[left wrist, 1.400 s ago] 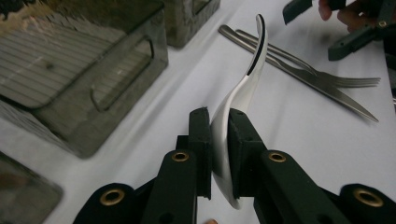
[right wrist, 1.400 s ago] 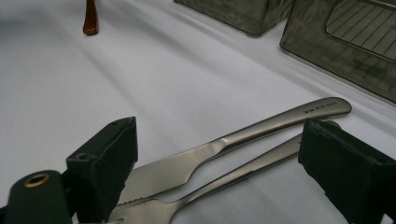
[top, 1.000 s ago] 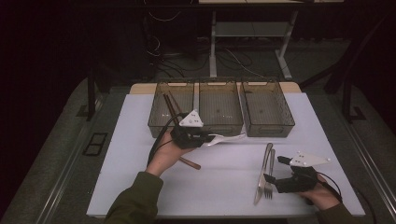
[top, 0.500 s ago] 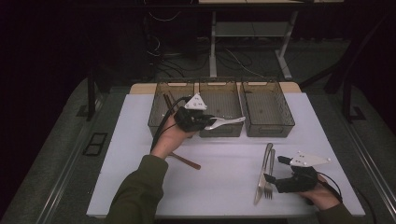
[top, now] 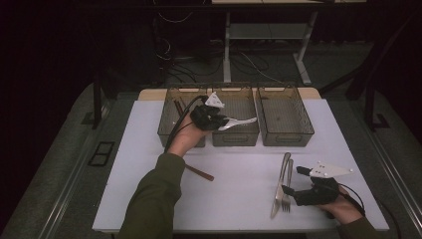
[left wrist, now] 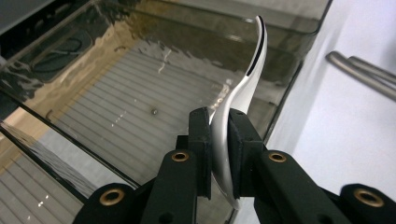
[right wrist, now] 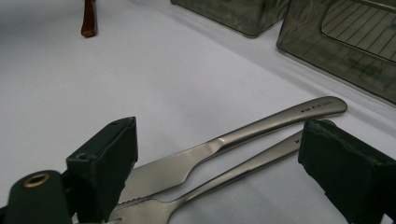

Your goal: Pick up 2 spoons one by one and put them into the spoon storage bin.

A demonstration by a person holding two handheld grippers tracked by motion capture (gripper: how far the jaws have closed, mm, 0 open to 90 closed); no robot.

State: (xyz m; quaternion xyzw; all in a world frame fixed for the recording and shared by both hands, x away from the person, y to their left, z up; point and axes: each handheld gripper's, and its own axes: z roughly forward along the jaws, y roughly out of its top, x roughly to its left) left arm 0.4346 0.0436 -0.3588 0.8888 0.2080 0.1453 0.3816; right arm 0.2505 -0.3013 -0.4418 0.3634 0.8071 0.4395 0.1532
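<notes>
My left gripper point(top: 215, 119) is shut on a white plastic spoon point(top: 240, 121) and holds it above the front of the middle bin point(top: 236, 138). In the left gripper view the jaws pinch the spoon point(left wrist: 243, 91) near one end, and its other end curves up over the bin's ribbed floor. My right gripper point(top: 288, 193) rests open on the table at the front right. A steel knife point(right wrist: 261, 128) and a steel fork point(right wrist: 238, 171) lie side by side between its jaws, untouched. In the high view the knife point(top: 279, 181) and fork point(top: 287, 185) point toward the bins.
Three smoky clear bins stand in a row at the table's far edge: left point(top: 169, 134), middle and right point(top: 284, 137). A brown stick point(top: 178, 105) leans in the left bin. Another brown stick point(top: 200, 173) lies on the white table beside the left forearm.
The left gripper has carried the spoon away from the table's middle, up and forward to the middle bin. The right gripper, knife and fork have not moved.
</notes>
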